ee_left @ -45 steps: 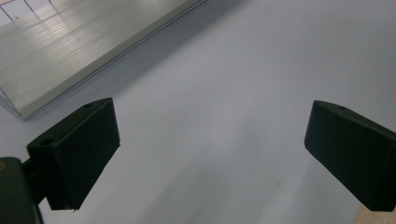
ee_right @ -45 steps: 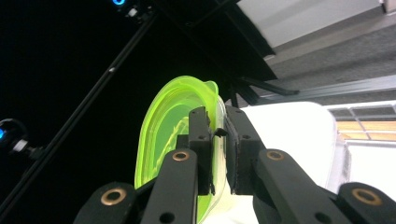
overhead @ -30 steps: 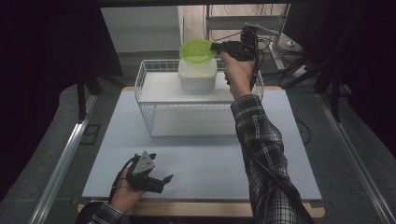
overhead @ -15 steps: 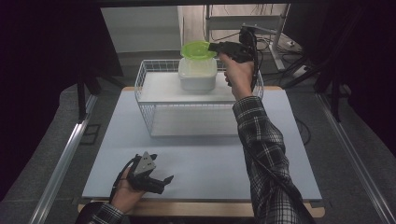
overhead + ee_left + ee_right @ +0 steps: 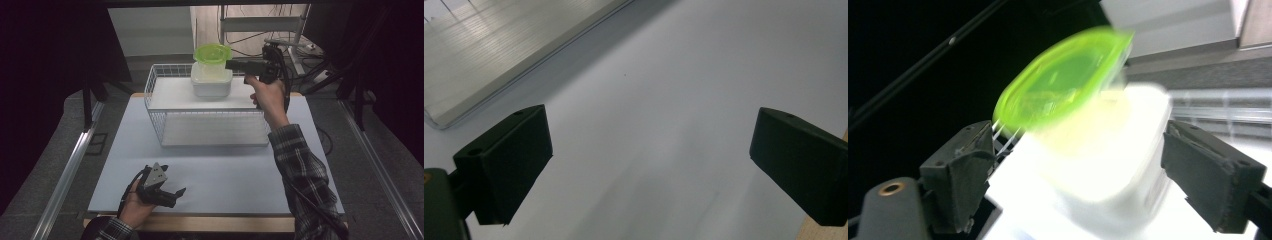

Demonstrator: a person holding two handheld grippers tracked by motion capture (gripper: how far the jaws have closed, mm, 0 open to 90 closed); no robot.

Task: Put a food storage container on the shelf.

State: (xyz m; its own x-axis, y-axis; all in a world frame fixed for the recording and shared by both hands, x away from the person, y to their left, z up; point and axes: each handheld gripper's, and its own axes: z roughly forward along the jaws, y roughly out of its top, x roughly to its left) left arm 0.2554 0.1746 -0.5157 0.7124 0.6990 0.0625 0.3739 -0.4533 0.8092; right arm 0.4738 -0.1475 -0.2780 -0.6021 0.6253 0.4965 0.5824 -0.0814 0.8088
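Right gripper view: jaws of the right gripper (image 5: pixel 1073 175) stand wide apart and have just been opening. The white container (image 5: pixel 1088 165) sits between them, neither pad pressing on it (picture blurred). The green lid (image 5: pixel 1063 80) lies tilted on its top, toward upper centre of frame.

High view: right gripper (image 5: pixel 231 64) at upper centre, level, tips just beside the green lid (image 5: pixel 212 52). The white container (image 5: pixel 211 80) stands on top of the wire basket (image 5: pixel 200 125), at its far edge.

Left gripper (image 5: pixel 176 192) at lower left of the high view, resting on the table (image 5: pixel 225 170), jaws open, nothing between them.
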